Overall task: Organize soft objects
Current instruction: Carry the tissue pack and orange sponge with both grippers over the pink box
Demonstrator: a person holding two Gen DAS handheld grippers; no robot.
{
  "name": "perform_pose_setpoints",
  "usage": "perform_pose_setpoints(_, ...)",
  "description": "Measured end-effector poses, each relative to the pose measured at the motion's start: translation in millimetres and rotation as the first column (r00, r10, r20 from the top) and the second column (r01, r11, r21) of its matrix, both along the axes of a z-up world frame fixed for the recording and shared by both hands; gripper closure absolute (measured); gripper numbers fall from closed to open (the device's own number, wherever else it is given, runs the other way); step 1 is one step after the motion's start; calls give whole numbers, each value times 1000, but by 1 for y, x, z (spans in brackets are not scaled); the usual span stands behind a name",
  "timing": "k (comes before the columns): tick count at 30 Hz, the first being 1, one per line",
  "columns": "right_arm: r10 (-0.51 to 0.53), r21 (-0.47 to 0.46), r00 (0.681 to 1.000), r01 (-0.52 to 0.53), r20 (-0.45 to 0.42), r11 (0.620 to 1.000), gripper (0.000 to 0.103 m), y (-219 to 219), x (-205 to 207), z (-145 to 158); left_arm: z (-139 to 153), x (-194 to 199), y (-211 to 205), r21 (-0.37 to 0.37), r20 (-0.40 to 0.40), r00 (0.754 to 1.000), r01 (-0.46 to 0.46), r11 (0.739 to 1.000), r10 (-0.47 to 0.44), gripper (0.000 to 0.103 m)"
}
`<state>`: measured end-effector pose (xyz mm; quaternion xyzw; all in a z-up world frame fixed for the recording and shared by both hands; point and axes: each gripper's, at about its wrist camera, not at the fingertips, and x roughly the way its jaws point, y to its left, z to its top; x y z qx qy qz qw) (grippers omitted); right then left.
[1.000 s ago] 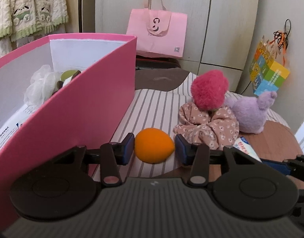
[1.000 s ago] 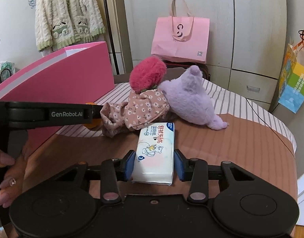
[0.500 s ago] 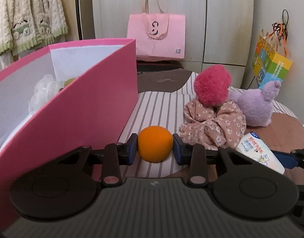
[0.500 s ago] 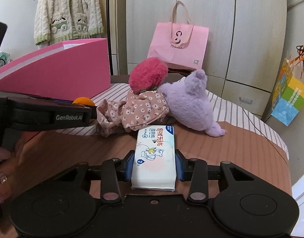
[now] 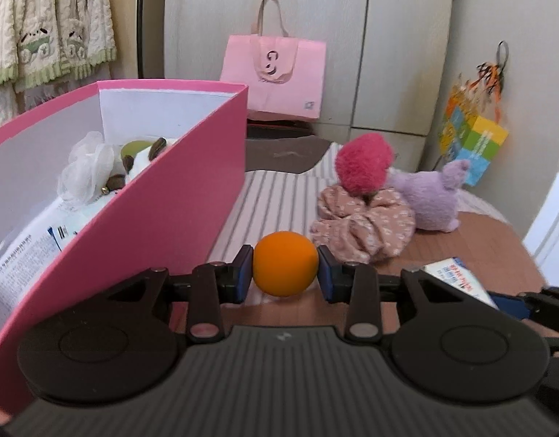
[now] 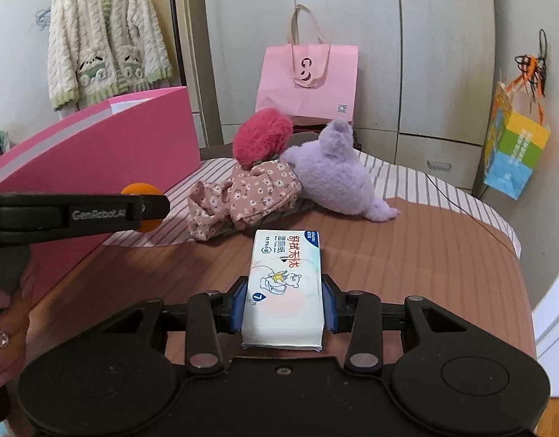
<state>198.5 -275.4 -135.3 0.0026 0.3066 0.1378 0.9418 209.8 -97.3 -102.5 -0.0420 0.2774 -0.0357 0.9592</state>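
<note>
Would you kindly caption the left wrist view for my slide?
Left claw clamps an orange sponge beside the pink box.

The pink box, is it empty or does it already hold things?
Not empty. The open pink box holds a white mesh puff, a printed pack and a partly hidden toy.

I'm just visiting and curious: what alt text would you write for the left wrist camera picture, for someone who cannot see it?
The left gripper has its jaws shut on an orange foam ball, beside an open pink box that already holds soft items. Behind the ball, on a striped cloth, lie a floral scrunchie, a pink pom-pom and a purple plush toy.
</note>
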Motion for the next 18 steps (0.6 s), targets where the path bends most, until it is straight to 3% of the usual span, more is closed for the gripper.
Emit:
perform_pose_setpoints(5, -12, 73, 1000, 13, -20, 997, 58, -5, -13, 0, -1, -11, -3, -64, -22, 996, 86, 994, -88, 68)
perform_pose_setpoints(12, -51, 4, 998, 51, -29, 999, 58, -3, -39, 0, 8, -33, 1, -79, -15, 985, 169, 982, -170, 68)
perform_pose_setpoints(18, -65, 10, 997, 66, -29, 998, 58, -6, -66, 4, 13, -58, 7, -80, -44, 960, 272, 959, -276, 68)
